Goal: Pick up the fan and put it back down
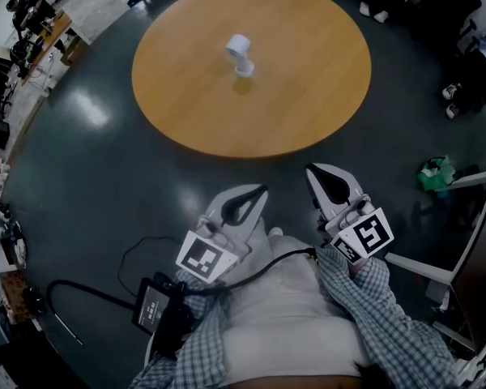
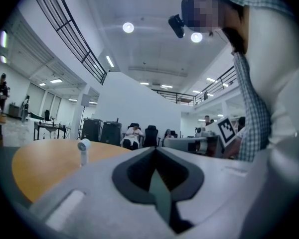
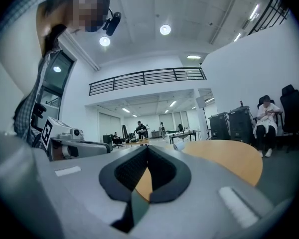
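The round table (image 1: pixel 308 96) is topped in smooth, matt wood; the fan (image 1: pixel 240 55) on it is seen as white plastic. Around the table, the dark floor (image 1: pixel 81 168) is seen glossy.

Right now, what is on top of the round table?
One small white fan stands upright near the middle of the wooden table. Nothing else shows on its top in the head view. Only the patch under the fan's base is covered.

The fan (image 1: pixel 240 55) stands on the table (image 1: pixel 316 112), near centre (a touch toward 11 o'clock); beyond its 6 o'clock edge sit the left gripper (image 1: pixel 257 191) and right gripper (image 1: pixel 313 170), side by side.
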{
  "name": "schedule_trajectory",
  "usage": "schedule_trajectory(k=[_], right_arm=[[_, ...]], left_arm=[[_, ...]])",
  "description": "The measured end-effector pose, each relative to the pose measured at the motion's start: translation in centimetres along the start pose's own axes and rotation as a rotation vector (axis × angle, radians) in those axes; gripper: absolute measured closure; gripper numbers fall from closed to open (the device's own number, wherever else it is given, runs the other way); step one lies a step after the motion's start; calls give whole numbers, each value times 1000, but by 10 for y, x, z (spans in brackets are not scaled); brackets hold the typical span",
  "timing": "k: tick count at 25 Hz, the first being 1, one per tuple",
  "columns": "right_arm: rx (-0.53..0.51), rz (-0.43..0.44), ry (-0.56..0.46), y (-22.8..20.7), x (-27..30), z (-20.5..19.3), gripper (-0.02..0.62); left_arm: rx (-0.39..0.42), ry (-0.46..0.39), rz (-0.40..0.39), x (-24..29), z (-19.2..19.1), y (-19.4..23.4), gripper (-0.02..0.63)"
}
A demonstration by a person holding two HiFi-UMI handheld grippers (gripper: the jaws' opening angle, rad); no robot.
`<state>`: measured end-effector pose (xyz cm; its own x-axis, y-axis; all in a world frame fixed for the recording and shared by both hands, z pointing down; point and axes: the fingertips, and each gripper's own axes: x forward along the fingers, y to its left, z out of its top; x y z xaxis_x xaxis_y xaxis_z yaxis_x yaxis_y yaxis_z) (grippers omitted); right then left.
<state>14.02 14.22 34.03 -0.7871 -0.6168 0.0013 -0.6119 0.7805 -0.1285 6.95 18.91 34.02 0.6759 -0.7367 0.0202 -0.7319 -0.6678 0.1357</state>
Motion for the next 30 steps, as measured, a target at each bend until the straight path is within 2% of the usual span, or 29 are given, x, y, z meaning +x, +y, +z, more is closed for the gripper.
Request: schedule_trajectory(k=[10, 20, 23, 30], right_arm=[[-11, -1, 25, -25, 40, -7, 595], [-53, -23, 13, -65, 137, 9, 595], [-91, 6, 15, -69, 166, 8, 595], [-127, 42, 103, -86, 207, -13, 594]], left_arm=[[-10, 2, -17, 29, -4, 47, 606], [11, 3, -76, 67, 16, 139, 606], [11, 12, -92, 75, 17, 166, 606], [23, 42, -139, 93, 17, 198, 606]])
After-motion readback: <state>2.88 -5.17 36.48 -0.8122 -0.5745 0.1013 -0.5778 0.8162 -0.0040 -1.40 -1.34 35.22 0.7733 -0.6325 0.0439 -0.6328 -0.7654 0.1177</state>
